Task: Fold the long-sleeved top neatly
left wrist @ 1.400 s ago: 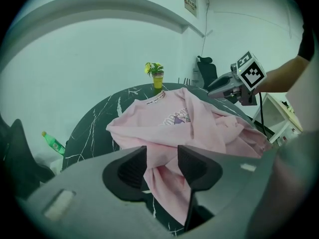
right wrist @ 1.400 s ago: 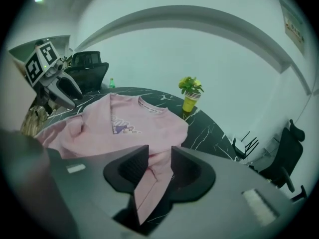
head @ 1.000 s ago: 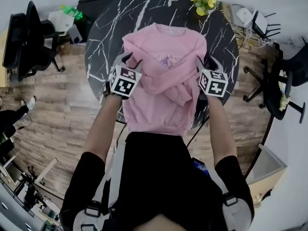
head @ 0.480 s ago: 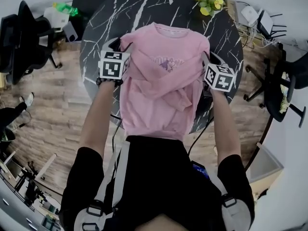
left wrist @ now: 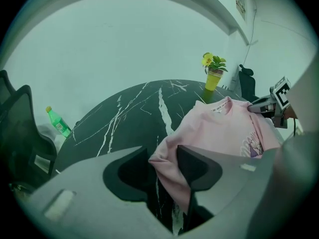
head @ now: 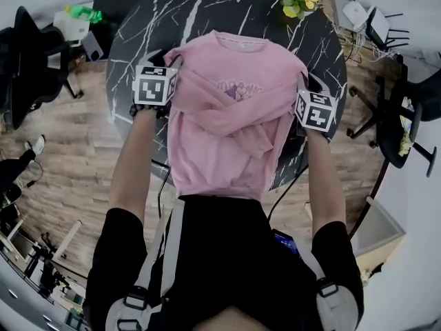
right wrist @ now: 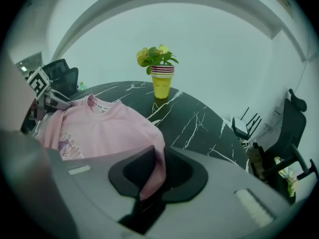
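Looks like an office or small meeting room to me. Black swivel chairs (head: 34, 61) on wheeled bases stand off to the outer side of the left gripper (left wrist: 162, 161), and another one (right wrist: 294, 128) sits out past the right gripper (right wrist: 157, 166). Under both grippers is a round black marble-look table (head: 200, 9), with a potted yellow flower (right wrist: 162, 81) ahead of the right one. Further out on that side are white network-type boxes with cables (head: 365, 26). There's also a plank floor (head: 62, 157) and plain white walls (right wrist: 199, 44).
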Tool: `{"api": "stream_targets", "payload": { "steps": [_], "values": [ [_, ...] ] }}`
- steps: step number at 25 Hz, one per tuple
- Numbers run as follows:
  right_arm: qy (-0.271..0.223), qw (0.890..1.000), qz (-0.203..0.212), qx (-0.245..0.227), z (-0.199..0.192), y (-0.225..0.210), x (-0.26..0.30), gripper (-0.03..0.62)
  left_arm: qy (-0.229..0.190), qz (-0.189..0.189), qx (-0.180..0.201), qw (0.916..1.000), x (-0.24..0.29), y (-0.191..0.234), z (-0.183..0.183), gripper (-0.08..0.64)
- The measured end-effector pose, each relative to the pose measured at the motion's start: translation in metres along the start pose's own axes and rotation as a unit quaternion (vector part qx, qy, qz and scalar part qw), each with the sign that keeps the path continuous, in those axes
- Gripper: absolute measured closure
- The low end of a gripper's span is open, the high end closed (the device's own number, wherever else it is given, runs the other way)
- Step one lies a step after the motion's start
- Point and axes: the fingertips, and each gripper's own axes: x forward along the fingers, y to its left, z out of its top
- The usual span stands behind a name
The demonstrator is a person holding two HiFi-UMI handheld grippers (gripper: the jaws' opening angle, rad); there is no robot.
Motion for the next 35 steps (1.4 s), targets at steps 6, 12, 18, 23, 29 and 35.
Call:
{"api": "stream_targets", "payload": {
  "steps": [6,12,18,23,29,35],
  "values": [
    [-0.016,0.999,0.028,-0.012,0.010,0.007,0.004,0.407,0.001,-0.023,0.019,0.9996,0.003,-0.004,0.003,0.373],
    [-0.013,0.997,0.063,-0.047,0.025,0.017,0.021,0.327,0.000,-0.043,0.042,0.9982,0.007,-0.007,0.006,0.371],
    [0.000,0.996,0.086,-0.037,0.025,0.022,0.024,0.522,-0.003,-0.082,0.035,0.9960,0.004,-0.010,0.007,0.513],
    [-0.055,0.994,0.080,-0.054,0.041,0.023,-0.001,0.566,-0.048,-0.101,0.036,0.9931,-0.019,-0.014,0.018,0.526],
    [-0.116,0.988,0.097,-0.037,0.051,0.031,-0.049,0.568,-0.083,-0.118,0.033,0.9889,-0.053,-0.017,0.020,0.526],
    [-0.155,0.983,0.098,-0.031,0.030,0.041,-0.104,0.569,-0.114,-0.119,0.060,0.9845,-0.099,-0.032,0.003,0.526]
  ]
}}
